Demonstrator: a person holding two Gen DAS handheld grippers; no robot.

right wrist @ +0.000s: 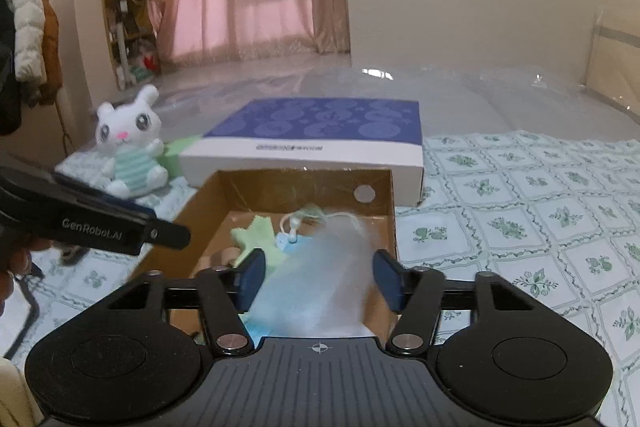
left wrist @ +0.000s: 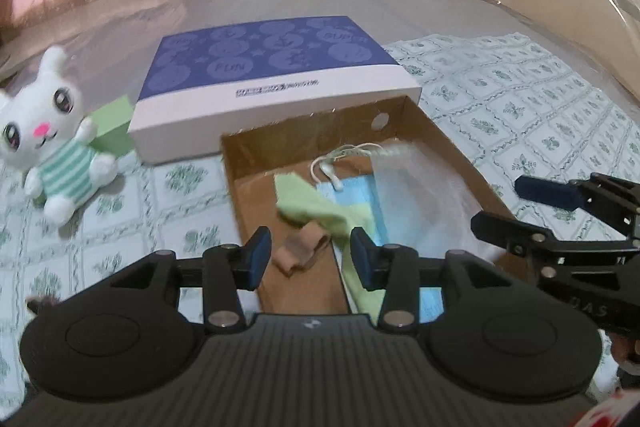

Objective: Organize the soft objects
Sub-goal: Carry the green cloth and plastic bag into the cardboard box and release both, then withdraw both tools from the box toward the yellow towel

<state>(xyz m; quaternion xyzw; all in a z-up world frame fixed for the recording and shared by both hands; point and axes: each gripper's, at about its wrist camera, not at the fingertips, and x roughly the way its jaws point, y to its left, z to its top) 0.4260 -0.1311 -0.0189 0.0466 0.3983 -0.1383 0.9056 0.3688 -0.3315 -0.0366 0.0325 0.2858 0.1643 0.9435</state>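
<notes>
Left gripper [left wrist: 310, 253]: jaws spread, nothing pinched; pads hover over near end of the open cardboard box [left wrist: 448, 131], w/ a green cloth [left wrist: 308, 205] and a small tan fabric piece [left wrist: 298, 255] lying loose below and between them. Right gripper [right wrist: 318, 277]: jaws likewise spread and empty, poised over same box from the other side; a blurred white, filmy soft item [right wrist: 340, 259] lies or drops just ahead of its pads, not gripped. Box contents, from the tools outward: light-blue cloth [left wrist: 352, 197] under the green one, a white looped cord [left wrist: 340, 157] near the far wall, all inside the box. Beyond the box: its blue-and-white lid [left wrist: 280, 67], set flat and touching the far wall. Left of lid: white plush bunny [left wrist: 52, 135] in striped shirt, sitting on the floral quilt [left wrist: 520, 107] against a green block [left wrist: 114, 131], well apart from the box. Step in hand (judged): release of soft items into box, approx. complete. Next move (judged): bunny appears to be the remaining soft object; left gripper is nearer, so swing out over box wall, open wide for the plump body, pinch torso, carry into box w/o snagging the cloths.
</notes>
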